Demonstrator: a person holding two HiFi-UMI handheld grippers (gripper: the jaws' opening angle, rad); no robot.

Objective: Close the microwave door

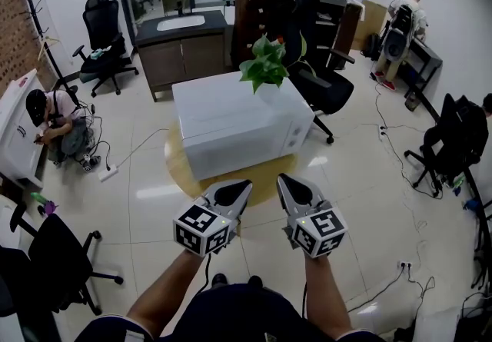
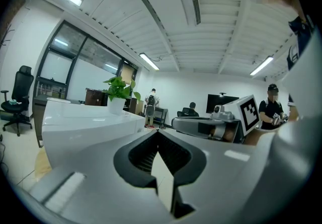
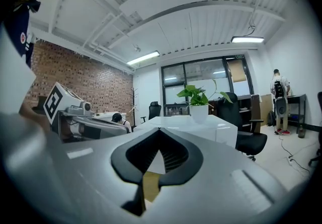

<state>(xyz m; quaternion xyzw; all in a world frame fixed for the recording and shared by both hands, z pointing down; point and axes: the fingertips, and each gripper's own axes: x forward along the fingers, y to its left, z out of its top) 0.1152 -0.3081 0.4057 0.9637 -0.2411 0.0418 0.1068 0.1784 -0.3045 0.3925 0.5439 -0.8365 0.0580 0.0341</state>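
The microwave (image 1: 234,124) stands just beyond left gripper (image 1: 241,187) and right gripper (image 1: 284,181).

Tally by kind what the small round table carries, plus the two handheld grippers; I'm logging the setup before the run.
microwave: 1
potted plant: 1
grippers: 2, the left gripper and the right gripper
Total: 4
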